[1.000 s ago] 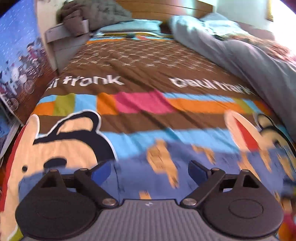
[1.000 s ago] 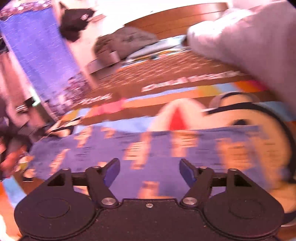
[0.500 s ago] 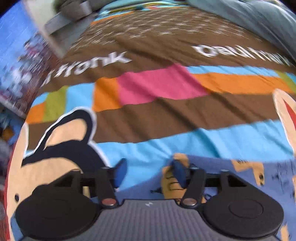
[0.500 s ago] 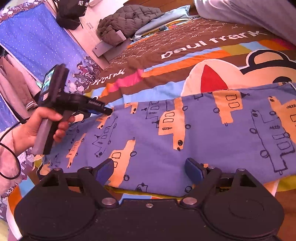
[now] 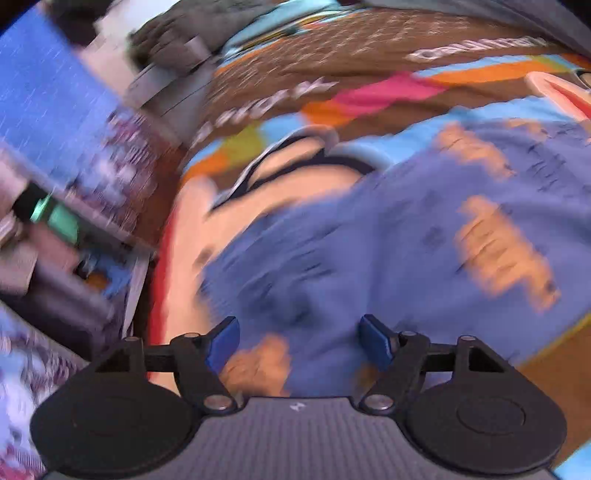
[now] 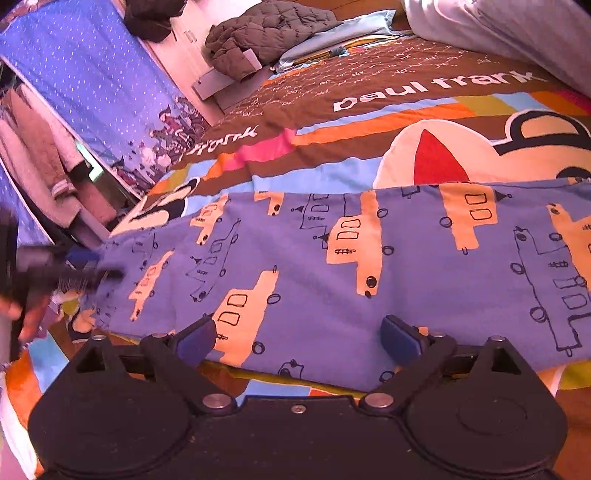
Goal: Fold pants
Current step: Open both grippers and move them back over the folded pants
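Blue pants (image 6: 332, 258) printed with orange cars lie flat, spread crosswise on the bed. My right gripper (image 6: 298, 338) hovers over their near edge, jaws opening wide, cloth beneath them but not pinched. In the blurred left wrist view my left gripper (image 5: 299, 339) points down at the pants (image 5: 388, 240) near their left end. Its jaws are opening too, with fabric below and nothing pressed between the pads. From the right wrist view the left gripper (image 6: 92, 266) shows as a dark blur at that left end, held by a hand (image 6: 26, 314).
The bedspread (image 6: 406, 122) is striped, with a brown band and cartoon faces. A grey quilted jacket (image 6: 266, 33) and a pale blue pillow (image 6: 351, 33) lie at the head. A pale duvet (image 6: 517, 33) is heaped at the back right. A blue curtain (image 6: 74, 81) hangs along the bed's left edge.
The left gripper swung left and downward to the pants' left end; its jaws narrowed, then widened again. The right gripper's jaws spread wider, and it barely moved in the last half second.
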{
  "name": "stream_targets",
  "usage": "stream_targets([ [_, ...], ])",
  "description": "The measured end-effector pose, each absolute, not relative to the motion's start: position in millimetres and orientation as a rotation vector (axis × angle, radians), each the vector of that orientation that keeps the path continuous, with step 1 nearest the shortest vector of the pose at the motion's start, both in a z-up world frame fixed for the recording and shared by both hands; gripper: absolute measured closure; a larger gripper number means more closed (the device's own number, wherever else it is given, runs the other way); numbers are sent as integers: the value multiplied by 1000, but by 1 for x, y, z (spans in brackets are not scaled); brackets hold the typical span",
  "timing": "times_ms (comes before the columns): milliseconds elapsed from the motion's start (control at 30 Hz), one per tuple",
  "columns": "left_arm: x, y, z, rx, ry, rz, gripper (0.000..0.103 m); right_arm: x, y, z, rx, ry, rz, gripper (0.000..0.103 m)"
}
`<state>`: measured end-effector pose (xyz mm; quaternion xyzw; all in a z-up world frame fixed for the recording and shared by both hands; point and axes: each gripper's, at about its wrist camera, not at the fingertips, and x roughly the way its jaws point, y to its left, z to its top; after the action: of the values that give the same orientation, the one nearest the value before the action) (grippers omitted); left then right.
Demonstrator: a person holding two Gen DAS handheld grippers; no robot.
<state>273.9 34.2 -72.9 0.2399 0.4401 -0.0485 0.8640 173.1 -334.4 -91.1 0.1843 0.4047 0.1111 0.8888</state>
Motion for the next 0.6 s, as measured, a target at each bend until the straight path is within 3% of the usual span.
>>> stream_targets([
  [167, 263, 89, -51, 257, 956, -56, 23, 176, -316, -91, 256, 870, 212, 3],
  [233, 254, 88, -37, 244, 888, -84, 24, 173, -304, -84, 174, 868, 133, 8],
  [333, 254, 70, -26, 236, 793, -166, 23, 173, -280, -46, 243, 740, 85, 5],
  [433, 271, 45, -28, 236, 746, -172, 22, 197, -217, -20, 64, 617, 143, 1],
  [533, 301, 40, -50, 268, 796, -88, 22, 233, -160, -47, -164, 724, 164, 1],
  [567, 312, 45, -62, 282, 843, -35, 20, 240, -153, -63, -203, 769, 166, 2],
  [600, 322, 54, -75, 286, 897, 11, 9, 243, -153, -76, -228, 807, 160, 2],
])
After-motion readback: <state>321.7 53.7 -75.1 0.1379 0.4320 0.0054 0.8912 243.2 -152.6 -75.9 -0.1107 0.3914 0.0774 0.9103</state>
